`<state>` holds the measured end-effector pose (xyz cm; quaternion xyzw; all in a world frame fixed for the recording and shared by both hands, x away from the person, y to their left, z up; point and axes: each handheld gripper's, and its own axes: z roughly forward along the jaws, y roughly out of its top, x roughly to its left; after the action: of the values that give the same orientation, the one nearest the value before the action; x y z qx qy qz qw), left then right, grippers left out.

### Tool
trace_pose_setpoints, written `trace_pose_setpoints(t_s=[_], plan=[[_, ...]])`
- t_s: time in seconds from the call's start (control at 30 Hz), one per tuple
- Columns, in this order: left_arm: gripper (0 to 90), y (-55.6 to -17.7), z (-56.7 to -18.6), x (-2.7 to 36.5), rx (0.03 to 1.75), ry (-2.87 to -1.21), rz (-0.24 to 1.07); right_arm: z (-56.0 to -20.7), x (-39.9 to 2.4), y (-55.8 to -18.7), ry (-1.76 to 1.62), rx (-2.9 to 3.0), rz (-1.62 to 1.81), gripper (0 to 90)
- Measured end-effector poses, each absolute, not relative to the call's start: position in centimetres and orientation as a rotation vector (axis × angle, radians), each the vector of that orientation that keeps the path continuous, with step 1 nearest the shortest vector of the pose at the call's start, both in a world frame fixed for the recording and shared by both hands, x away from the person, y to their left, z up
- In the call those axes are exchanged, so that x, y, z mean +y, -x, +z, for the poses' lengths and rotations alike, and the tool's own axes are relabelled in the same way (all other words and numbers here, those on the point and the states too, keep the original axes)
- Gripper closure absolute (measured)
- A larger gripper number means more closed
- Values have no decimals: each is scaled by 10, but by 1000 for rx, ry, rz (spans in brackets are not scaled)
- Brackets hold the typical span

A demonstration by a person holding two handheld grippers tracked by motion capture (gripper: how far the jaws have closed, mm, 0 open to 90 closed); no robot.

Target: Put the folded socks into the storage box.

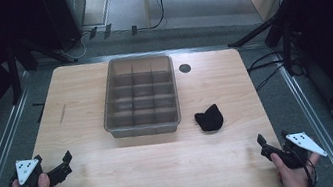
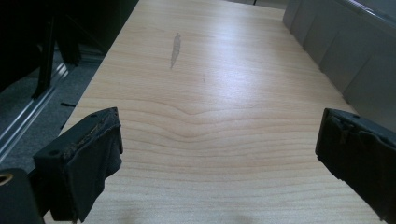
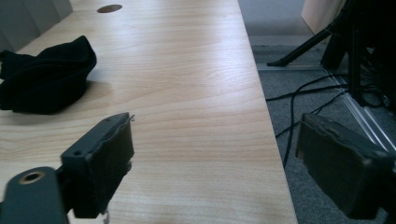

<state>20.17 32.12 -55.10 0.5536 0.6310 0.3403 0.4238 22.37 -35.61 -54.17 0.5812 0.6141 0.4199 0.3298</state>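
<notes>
A grey plastic tray [image 1: 143, 128] divided into several compartments stands at the middle of the wooden table [image 1: 166, 169]; its compartments look empty. To its right lies a crumpled black cloth [image 1: 209, 118], seen up close as a cloth [image 3: 46, 79] ahead and left of my right gripper. My left gripper [image 1: 53, 158] rests near the front left corner, open, with bare wood between its jaws [image 2: 219, 130]. At the front right edge, my right gripper [image 1: 272, 137] is open too and holds nothing [image 3: 215, 133]; one jaw hangs past the table's edge.
A round dark hole [image 1: 185, 68] sits in the tabletop behind the cloth. The tray's grey wall [image 2: 345, 51] runs along the right of the left gripper view. Tripod legs and cables [image 3: 317, 84] lie on the grey floor right of the table.
</notes>
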Motion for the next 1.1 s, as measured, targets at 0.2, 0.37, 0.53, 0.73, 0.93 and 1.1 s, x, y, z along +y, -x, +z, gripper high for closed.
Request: trace_pose_setpoints(t_s=[0.2, 0.37, 0.53, 0.73, 0.93, 1.1], plan=[[7, -202, -551, 321, 1581, -1399, 855, -527, -349, -227, -1449, 1678, 1097, 146], [7, -202, -551, 319, 1572, -1409, 858, -511, -345, -235, -1379, 1731, 1064, 206], [7, -203, -551, 321, 1576, -1404, 845, -493, -336, -251, -1255, 1920, 983, 250], [7, -204, -551, 318, 1574, -1427, 857, -472, -316, -270, -1050, 2139, 851, 273], [7, -204, -551, 320, 1575, -1420, 846, -460, -289, -297, -849, 2374, 700, 308], [8, -204, -551, 320, 1577, -1415, 840, -455, -267, -316, -642, 2525, 559, 342]])
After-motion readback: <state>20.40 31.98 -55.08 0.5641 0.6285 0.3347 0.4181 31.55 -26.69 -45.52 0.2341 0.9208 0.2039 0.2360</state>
